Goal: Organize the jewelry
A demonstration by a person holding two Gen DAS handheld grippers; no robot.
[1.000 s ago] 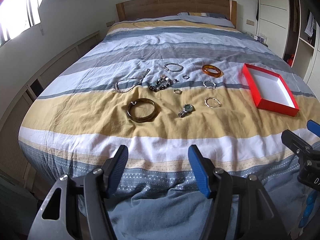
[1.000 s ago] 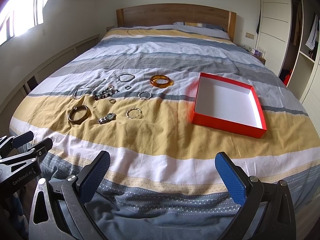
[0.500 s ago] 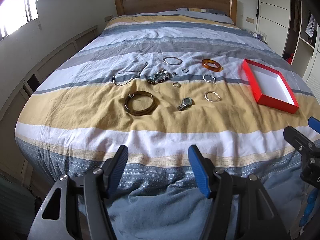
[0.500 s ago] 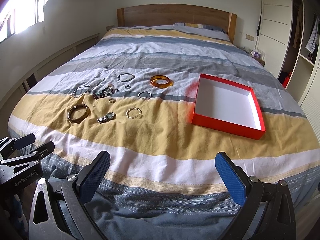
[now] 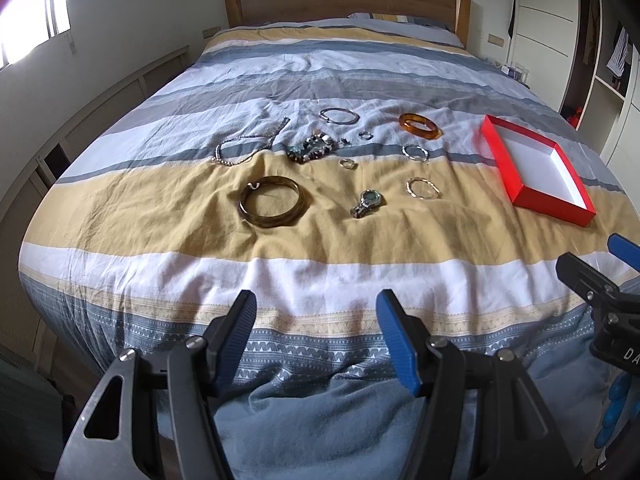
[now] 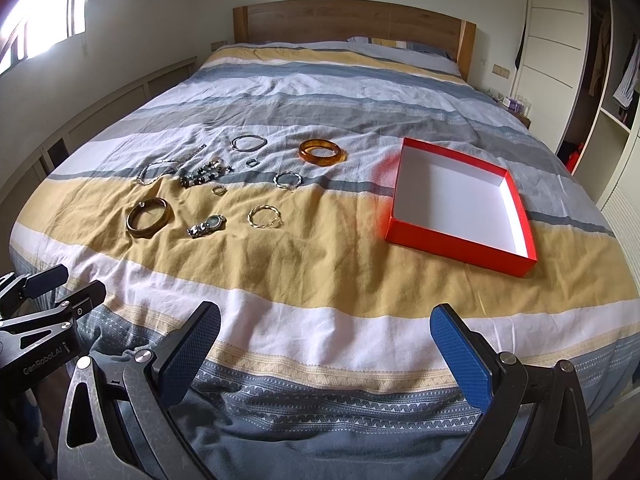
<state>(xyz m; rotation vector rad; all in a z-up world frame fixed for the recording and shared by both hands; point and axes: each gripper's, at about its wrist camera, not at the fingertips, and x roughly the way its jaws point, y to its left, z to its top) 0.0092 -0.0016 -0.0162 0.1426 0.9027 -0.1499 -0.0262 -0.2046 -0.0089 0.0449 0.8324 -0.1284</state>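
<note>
Jewelry lies spread on the striped bedspread: a dark brown bangle [image 5: 273, 201], a watch [image 5: 367, 202], an amber bangle [image 5: 420, 125], several thin silver bracelets and rings, a beaded bracelet [image 5: 312, 148] and a chain necklace [image 5: 248, 146]. An open red box [image 5: 536, 168] with a white inside, empty, sits to their right, and shows in the right wrist view [image 6: 460, 204]. My left gripper [image 5: 316, 334] is open and empty over the bed's foot edge. My right gripper [image 6: 326, 346] is open wide and empty, also at the foot edge.
A wooden headboard [image 6: 352, 20] and pillows are at the far end. A window wall runs along the left, white wardrobes [image 6: 556, 40] and open shelves along the right. The left gripper's side shows at the right view's lower left [image 6: 44, 312].
Both grippers have drifted slightly forward and up over the bed's foot. The jewelry and box have not moved. Both grippers stay open.
</note>
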